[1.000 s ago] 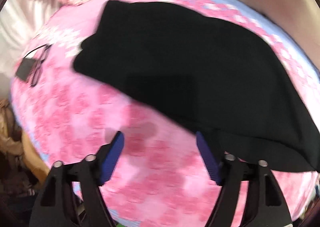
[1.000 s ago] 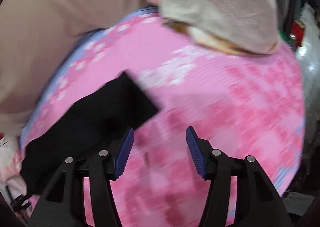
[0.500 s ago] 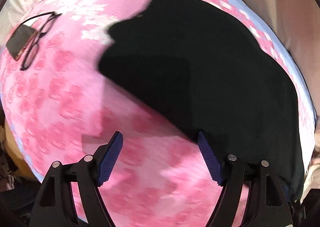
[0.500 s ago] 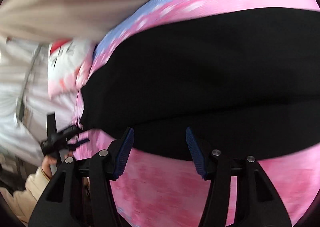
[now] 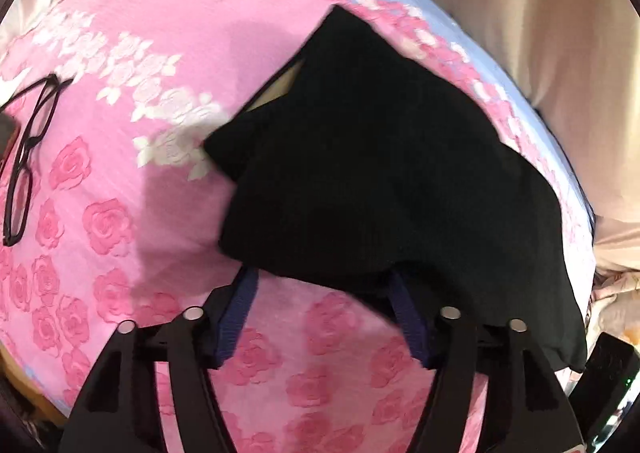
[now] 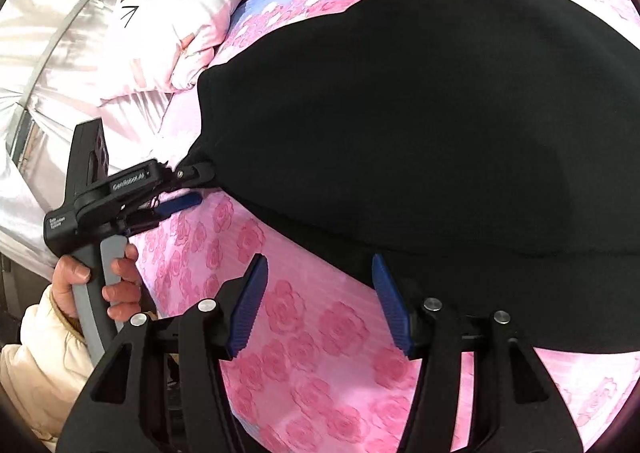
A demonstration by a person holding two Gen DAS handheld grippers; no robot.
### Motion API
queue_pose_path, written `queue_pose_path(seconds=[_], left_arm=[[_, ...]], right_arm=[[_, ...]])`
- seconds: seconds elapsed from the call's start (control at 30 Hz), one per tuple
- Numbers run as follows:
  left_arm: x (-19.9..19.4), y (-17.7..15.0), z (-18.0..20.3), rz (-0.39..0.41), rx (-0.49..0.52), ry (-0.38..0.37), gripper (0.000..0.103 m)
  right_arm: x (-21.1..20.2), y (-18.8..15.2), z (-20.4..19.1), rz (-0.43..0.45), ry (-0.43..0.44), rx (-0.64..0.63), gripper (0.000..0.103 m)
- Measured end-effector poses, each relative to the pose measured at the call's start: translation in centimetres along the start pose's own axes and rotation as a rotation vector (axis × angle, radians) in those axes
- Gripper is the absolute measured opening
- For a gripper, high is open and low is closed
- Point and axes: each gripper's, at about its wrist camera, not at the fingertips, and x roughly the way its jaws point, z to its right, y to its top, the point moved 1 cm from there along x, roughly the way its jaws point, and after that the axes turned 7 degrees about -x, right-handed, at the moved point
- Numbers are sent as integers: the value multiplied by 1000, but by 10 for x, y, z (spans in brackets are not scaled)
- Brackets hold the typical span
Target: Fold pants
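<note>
Left gripper [image 5: 320, 281] first: its jaws are closing right now, with the near hem of the black pants [image 5: 380, 173] draped over the fingertips, so cloth sits between them, though I can't see the pads pressing yet. A second ago those same fingers were over bare pink bedspread [image 5: 120, 213] with the pants further off, so this hand has slid right in under the edge. In the right wrist view you can see that tool poking in at the pants' left corner, with the person's hand [image 6: 100, 285] on its grip.

Right gripper [image 6: 316, 281]: jaws apart, nothing in them, one pad at the pants' edge and the other over the sheet. A second back it was looking at a totally different stretch of bed, with only one end of the pants in view, so it's swung over to line up along the same near edge.

My read: both hands are getting set to pinch that hem and flip it over for a fold. No grab on the right yet.

The pants themselves lie on the bed as a broad black slab, flattish, one corner lifted at the far end showing a paler bit under it. Glasses [image 5: 28, 157] lie well off to the side, a pillow [image 6: 172, 21] at the head.
</note>
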Motion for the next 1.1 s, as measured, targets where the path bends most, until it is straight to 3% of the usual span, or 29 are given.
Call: queue_pose_path(seconds=[0.1, 0.2, 0.23, 0.27, 0.3, 0.33, 0.47, 0.53, 0.57, 0.6, 0.63, 0.67, 0.7, 0.8, 0.9, 0.97, 1.03, 1.1], left_arm=[[-1, 4, -20, -33, -69, -110, 72], [-7, 8, -19, 9, -42, -100, 68], [-6, 14, -12, 24, -15, -108, 49], [-6, 16, -6, 16, 18, -119, 22], [-8, 21, 5, -4, 67, -142, 11], [-15, 27, 14, 3, 109, -161, 11], [-66, 49, 38, 108, 284, -234, 14], [-63, 54, 29, 92, 350, -159, 22], [-49, 54, 21, 55, 367, -105, 22], [-27, 50, 0, 35, 368, 38, 21], [-11, 51, -19, 15, 342, 116, 15], [-3, 49, -41, -29, 278, 128, 19], [-21, 50, -58, 35, 188, 17, 23], [-52, 40, -67, 72, 120, 14, 21], [-70, 20, -25, 107, 253, 61, 34], [-65, 13, 13, 122, 331, 76, 56], [-55, -5, 61, 132, 399, 73, 58], [-40, -24, 102, 102, 411, 47, 63]], right_arm=[[6, 9, -10, 8, -22, 6, 54], [8, 8, -13, 13, -52, 15, 54], [8, 7, -13, 13, -58, 21, 54], [7, 8, -14, 18, -73, 26, 54], [5, 4, -15, 25, -83, 26, 54], [2, 5, -15, 31, -90, 27, 54], [-23, 1, -6, 76, -115, 42, 54], [-27, -6, 5, 71, -145, 63, 54], [-30, -12, 13, 66, -163, 82, 53], [-35, -18, 23, 63, -177, 112, 53], [-45, -28, 35, 68, -186, 150, 53], [-57, -39, 45, 79, -204, 179, 53], [-70, -48, 54, 95, -227, 202, 53], [-122, -88, 106, 160, -320, 333, 53], [-178, -122, 169, 224, -449, 492, 53], [-223, -140, 213, 297, -537, 596, 53], [-277, -159, 265, 391, -613, 727, 54], [-310, -173, 307, 459, -616, 831, 61]])
